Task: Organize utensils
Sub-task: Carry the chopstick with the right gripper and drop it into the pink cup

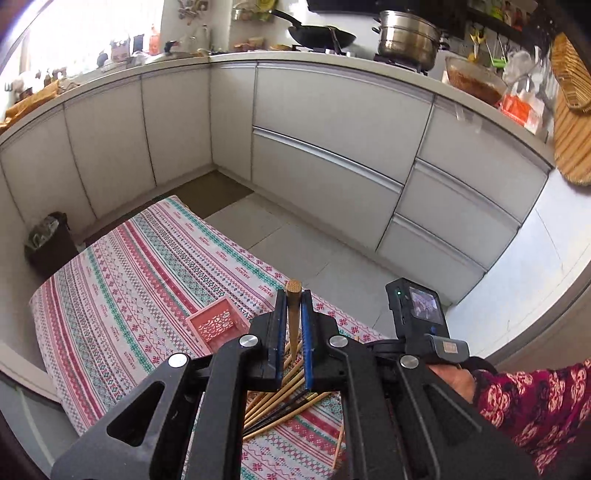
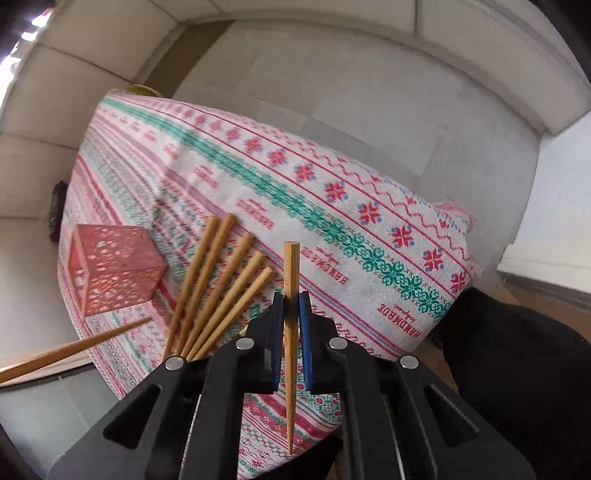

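Note:
My left gripper (image 1: 293, 306) is shut on a wooden chopstick (image 1: 294, 317), held upright above the patterned tablecloth (image 1: 140, 266). Below it lie several loose wooden and dark chopsticks (image 1: 280, 402). A pink perforated holder (image 1: 218, 326) stands on the cloth just left of the fingers. My right gripper (image 2: 291, 306) is shut on another wooden chopstick (image 2: 291, 332), thick end forward. In the right wrist view, several wooden chopsticks (image 2: 218, 284) fan out left of the gripper, and the pink holder (image 2: 114, 269) stands further left. The other gripper's chopstick (image 2: 70, 350) shows at lower left.
White kitchen cabinets (image 1: 325, 122) run around the table, with a wok (image 1: 321, 35) and steel pot (image 1: 406, 37) on the counter. A dark bin (image 1: 48, 240) stands on the floor at left. The right gripper's body (image 1: 417, 314) is beside the left one.

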Available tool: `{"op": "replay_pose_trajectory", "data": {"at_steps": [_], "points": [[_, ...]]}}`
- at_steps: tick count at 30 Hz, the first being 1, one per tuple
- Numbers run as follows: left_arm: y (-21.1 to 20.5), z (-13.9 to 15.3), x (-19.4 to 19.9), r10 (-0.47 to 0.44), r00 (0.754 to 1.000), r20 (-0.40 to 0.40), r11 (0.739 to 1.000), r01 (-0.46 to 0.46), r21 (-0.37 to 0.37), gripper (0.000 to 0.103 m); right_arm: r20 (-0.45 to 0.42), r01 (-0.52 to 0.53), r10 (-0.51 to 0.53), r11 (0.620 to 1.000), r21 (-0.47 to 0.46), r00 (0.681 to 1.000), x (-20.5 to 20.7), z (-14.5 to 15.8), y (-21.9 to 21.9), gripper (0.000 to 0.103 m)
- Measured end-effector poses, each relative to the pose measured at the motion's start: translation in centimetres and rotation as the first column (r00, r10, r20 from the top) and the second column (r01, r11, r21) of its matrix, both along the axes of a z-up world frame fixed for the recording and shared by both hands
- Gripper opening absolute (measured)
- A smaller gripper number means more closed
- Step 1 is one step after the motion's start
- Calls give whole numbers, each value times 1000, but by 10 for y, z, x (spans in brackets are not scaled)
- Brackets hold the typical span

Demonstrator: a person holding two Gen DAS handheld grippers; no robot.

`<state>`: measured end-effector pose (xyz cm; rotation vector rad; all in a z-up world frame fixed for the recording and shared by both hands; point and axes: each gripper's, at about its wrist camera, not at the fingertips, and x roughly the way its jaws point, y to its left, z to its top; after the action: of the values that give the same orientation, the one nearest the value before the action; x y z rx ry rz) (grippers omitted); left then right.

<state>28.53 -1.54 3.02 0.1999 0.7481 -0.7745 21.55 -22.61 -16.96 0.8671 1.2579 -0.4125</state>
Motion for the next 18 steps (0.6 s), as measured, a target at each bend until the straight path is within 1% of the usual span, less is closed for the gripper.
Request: {"op": "replay_pose_trajectory", "data": {"at_steps": [2, 4, 8, 10, 14, 18], "points": [[2, 6, -5, 34, 999, 4, 999, -34, -26, 7, 73, -40, 44, 998, -48, 996, -8, 31, 7, 8], [5, 13, -11, 53, 999, 7, 998, -53, -42, 7, 134, -72, 81, 995, -73, 988, -19, 58, 12, 8], [11, 34, -25, 109, 994, 30, 993, -107, -48, 7, 221, -137, 158, 984, -110, 962, -33, 106, 22, 8], [14, 46, -31, 132, 990, 41, 990, -130, -53, 7, 261, -157, 184, 980, -123, 948, -35, 139, 14, 8], [19, 69, -37, 178, 981, 75, 983, -173, -65, 7, 350, -186, 235, 968, -166, 907, -34, 192, 10, 8], [24, 88, -34, 230, 968, 104, 971, -222, -89, 7, 457, -173, 266, 956, -235, 848, -22, 249, 9, 9]]}}
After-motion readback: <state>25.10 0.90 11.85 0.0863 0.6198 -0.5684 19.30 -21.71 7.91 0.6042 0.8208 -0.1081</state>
